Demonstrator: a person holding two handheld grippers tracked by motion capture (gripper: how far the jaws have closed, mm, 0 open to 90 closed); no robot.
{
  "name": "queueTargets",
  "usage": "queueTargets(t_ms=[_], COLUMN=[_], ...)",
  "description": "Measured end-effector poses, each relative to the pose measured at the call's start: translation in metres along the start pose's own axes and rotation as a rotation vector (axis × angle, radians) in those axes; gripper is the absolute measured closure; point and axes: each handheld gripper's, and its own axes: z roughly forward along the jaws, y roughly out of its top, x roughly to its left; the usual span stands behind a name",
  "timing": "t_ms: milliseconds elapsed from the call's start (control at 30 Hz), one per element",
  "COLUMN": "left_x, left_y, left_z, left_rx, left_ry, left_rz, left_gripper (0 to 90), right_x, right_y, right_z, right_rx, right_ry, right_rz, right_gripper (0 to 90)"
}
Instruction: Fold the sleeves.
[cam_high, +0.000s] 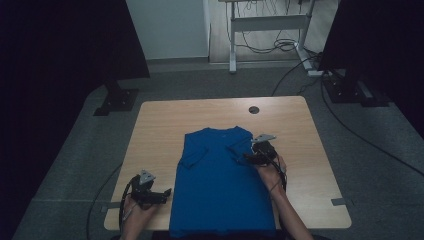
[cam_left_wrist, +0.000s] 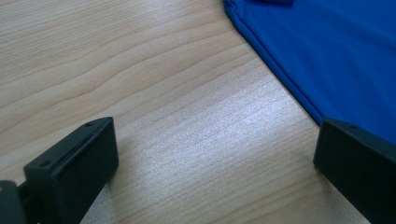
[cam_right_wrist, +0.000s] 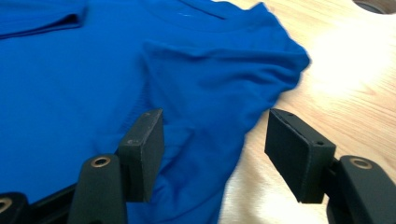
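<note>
Currently, right gripper (cam_right_wrist: 212, 154) jaws spread over the folded sleeve (cam_right_wrist: 219, 79) of the blue T-shirt (cam_high: 220, 185) risk snagging and unfolding it; left gripper (cam_left_wrist: 210, 172) jaws gape over bare surface (cam_left_wrist: 140, 70).

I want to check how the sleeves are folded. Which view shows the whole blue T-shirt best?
The high view: the whole blue T-shirt lies flat, both sleeves folded in. The right gripper view gives its collar and one folded sleeve close up; the left gripper view catches just a side edge.
</note>
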Motion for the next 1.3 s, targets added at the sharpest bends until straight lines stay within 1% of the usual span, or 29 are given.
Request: queueTargets(t_ms=[200,267,333,433,533,600,700,733,767,833,867,1033,1100,1200,1300], left_x=[0.000,0.000,0.000,0.000,0.000,0.000,0.000,0.000,0.000,0.000,0.000,0.000,0.000,0.000,0.000], left_y=[0.000,0.000,0.000,0.000,0.000,0.000,0.000,0.000,0.000,0.000,0.000,0.000,0.000,0.000,0.000], left_z=[0.000,0.000,0.000,0.000,0.000,0.000,0.000,0.000,0.000,0.000,0.000,0.000,0.000,0.000,0.000], left_rx=[0.000,0.000,0.000,0.000,0.000,0.000,0.000,0.000,0.000,0.000,0.000,0.000,0.000,0.000,0.000], left_ry=[0.000,0.000,0.000,0.000,0.000,0.000,0.000,0.000,0.000,0.000,0.000,0.000,0.000,0.000,0.000], left_rz=[0.000,0.000,0.000,0.000,0.000,0.000,0.000,0.000,0.000,0.000,0.000,0.000,0.000,0.000,0.000], left_gripper=[0.0,0.0,0.1,0.0,0.0,0.1,0.1,0.1,0.0,0.0,0.0,0.1,0.1,0.0,0.1], right_x=[0.011,0.013,0.011,0.008,0.005,0.003,0.000,-0.002,-0.005,-0.011,-0.014,-0.027,-0.029,-0.026,-0.021], right_y=[-0.003,-0.004,-0.005,-0.008,-0.015,-0.020,-0.025,-0.026,-0.027,-0.029,-0.030,-0.034,-0.032,-0.025,-0.017], right_z=[0.000,-0.001,-0.004,-0.008,-0.009,-0.009,-0.009,-0.010,-0.012,-0.015,-0.017,-0.025,-0.029,-0.033,-0.032], right_rx=[0.001,-0.002,-0.012,-0.004,0.015,0.034,0.061,0.059,0.057,0.051,0.048,0.033,0.011,-0.031,-0.062], right_ry=[0.037,0.051,0.052,0.037,0.033,0.028,0.007,0.002,-0.009,-0.036,-0.042,-0.054,-0.046,-0.028,0.004], right_rz=[-0.027,-0.022,-0.008,-0.004,0.001,-0.002,-0.008,-0.002,0.012,0.021,0.035,0.073,0.087,0.092,0.086], right_gripper=[36.7,36.7,36.0,34.3,33.2,33.0,32.3,32.4,32.4,32.4,32.4,32.4,32.4,32.8,37.1])
